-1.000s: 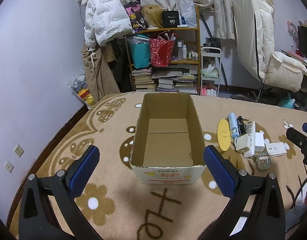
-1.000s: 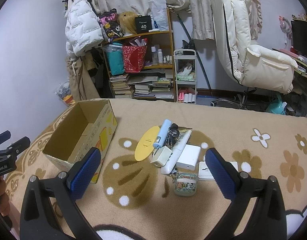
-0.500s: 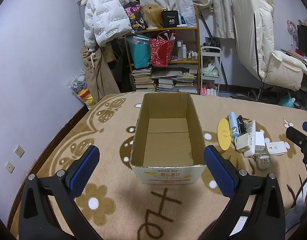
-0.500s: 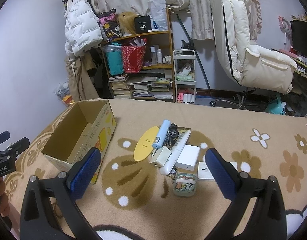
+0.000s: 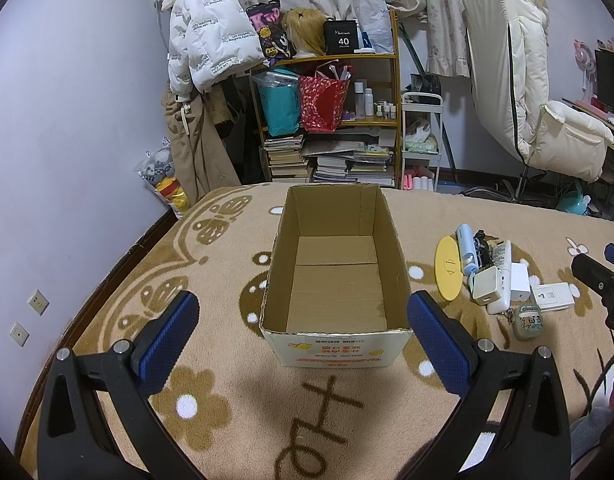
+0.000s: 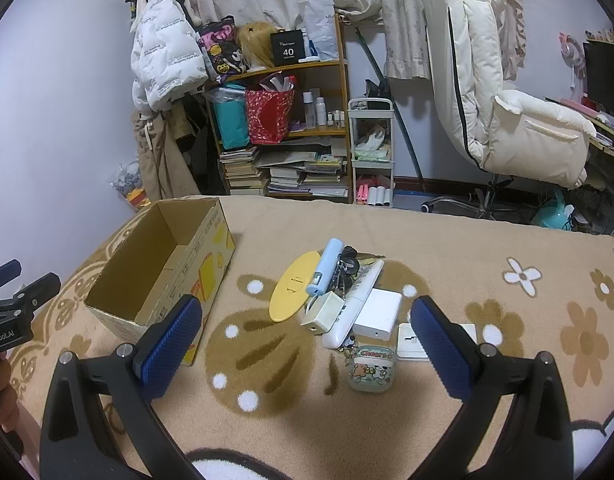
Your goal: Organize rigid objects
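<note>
An empty cardboard box [image 5: 335, 280] [image 6: 163, 264] sits on a brown flowered blanket. To its right lies a pile of small items: a yellow oval disc [image 6: 293, 286], a light blue tube [image 6: 325, 266], dark keys [image 6: 347, 266], a cream cube charger [image 6: 323, 312], a white tube [image 6: 353, 306], a white square box [image 6: 379, 314], a flat white adapter [image 6: 411, 340] and a cartoon earbud case [image 6: 371, 368]. My left gripper [image 5: 303, 344] hangs open just before the box's near end. My right gripper [image 6: 305, 346] is open, held above the blanket in front of the pile.
A crowded shelf [image 5: 327, 120] with books and bags, a hanging white jacket [image 5: 203, 40] and a small cart [image 5: 421, 144] stand beyond the bed's far edge. A cream recliner chair [image 6: 507, 100] is at the back right. The blanket's left edge drops off by the wall.
Both views have barely shifted; the pile and the box stay where they were, and both grippers remain open.
</note>
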`<state>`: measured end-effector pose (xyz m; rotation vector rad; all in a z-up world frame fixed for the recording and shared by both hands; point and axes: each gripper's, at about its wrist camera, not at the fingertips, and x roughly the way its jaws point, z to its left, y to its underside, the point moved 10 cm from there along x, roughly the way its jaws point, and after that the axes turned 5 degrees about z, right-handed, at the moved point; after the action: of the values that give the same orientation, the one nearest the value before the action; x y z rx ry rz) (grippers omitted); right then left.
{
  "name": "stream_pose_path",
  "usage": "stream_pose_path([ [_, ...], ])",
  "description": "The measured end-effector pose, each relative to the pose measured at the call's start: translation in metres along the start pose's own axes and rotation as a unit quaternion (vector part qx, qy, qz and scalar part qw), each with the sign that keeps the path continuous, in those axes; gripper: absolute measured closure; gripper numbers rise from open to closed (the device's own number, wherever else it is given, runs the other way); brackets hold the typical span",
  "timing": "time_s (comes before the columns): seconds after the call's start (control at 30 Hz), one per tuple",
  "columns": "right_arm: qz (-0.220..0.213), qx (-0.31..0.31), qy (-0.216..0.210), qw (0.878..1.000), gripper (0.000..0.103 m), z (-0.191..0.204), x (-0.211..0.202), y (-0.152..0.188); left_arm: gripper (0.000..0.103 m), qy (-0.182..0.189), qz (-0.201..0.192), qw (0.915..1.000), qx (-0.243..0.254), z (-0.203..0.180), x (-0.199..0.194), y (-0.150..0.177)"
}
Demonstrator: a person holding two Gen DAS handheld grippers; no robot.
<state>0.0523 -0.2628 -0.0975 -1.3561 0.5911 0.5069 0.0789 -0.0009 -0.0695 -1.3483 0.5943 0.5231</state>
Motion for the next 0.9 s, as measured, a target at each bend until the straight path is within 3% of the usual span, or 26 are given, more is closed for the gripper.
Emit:
stream_pose_path([
  [0.57, 0.004, -0.001, -0.001, 1.000, 0.000, -0.001, 0.002, 0.000, 0.000, 0.002, 0.010, 0.9999, 0.008, -0.005, 0.009, 0.006],
  [0.7, 0.009, -0.007, -0.001, 1.000, 0.000, 0.000, 0.005, -0.001, 0.000, 0.022, 0.011, 0.9997, 0.006, -0.007, 0.013, -0.001],
  [0.9, 0.007, -0.011, -0.004, 1.000, 0.000, -0.002, 0.012, -0.011, 0.000, 0.016, 0.020, 0.9996, 0.013, -0.007, 0.032, -0.014],
])
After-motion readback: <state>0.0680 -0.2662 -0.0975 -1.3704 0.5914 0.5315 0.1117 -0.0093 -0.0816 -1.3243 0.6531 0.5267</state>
